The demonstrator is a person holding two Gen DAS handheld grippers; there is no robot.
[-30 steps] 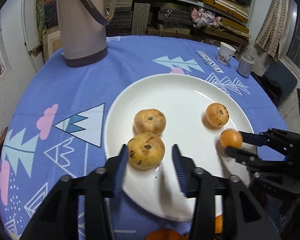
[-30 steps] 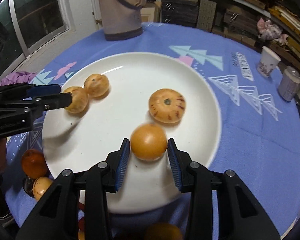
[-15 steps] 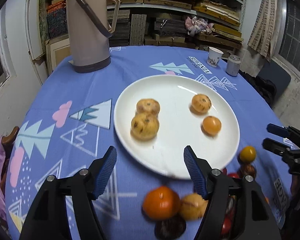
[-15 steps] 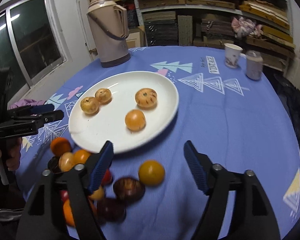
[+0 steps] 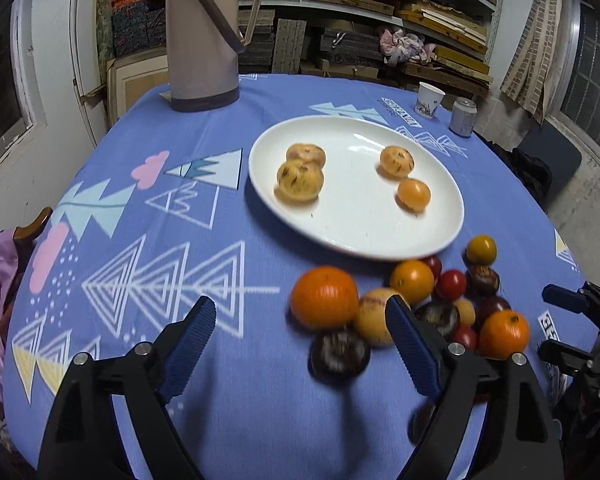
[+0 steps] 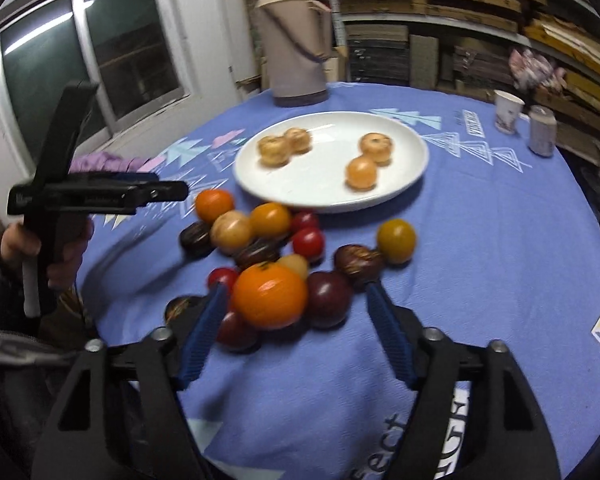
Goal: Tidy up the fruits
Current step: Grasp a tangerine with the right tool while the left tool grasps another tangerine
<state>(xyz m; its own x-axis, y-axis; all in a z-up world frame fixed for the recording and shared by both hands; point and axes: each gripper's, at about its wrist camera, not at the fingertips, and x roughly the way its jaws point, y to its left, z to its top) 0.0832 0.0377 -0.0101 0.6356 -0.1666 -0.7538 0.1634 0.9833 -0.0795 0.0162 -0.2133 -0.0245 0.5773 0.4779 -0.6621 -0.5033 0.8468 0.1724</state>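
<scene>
Where shelves line the wall, blue tablecloth (image 5: 228, 420) beneath both tools, left tool (image 5: 300, 344) and right tool (image 6: 296, 322) wide, empty.

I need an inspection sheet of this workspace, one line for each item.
Surface: round table, blue patterned tablecloth.
Job's things: white plate holding four yellowish fruits; mixed fruit pile on the cloth beside it.
Clutter: thermos, paper cup, can.
Grippers: left hand-held gripper open, empty; right hand-held gripper open, over the pile.
Cables: nothing seen.
Surroundings: stacked shelves, window.
</scene>
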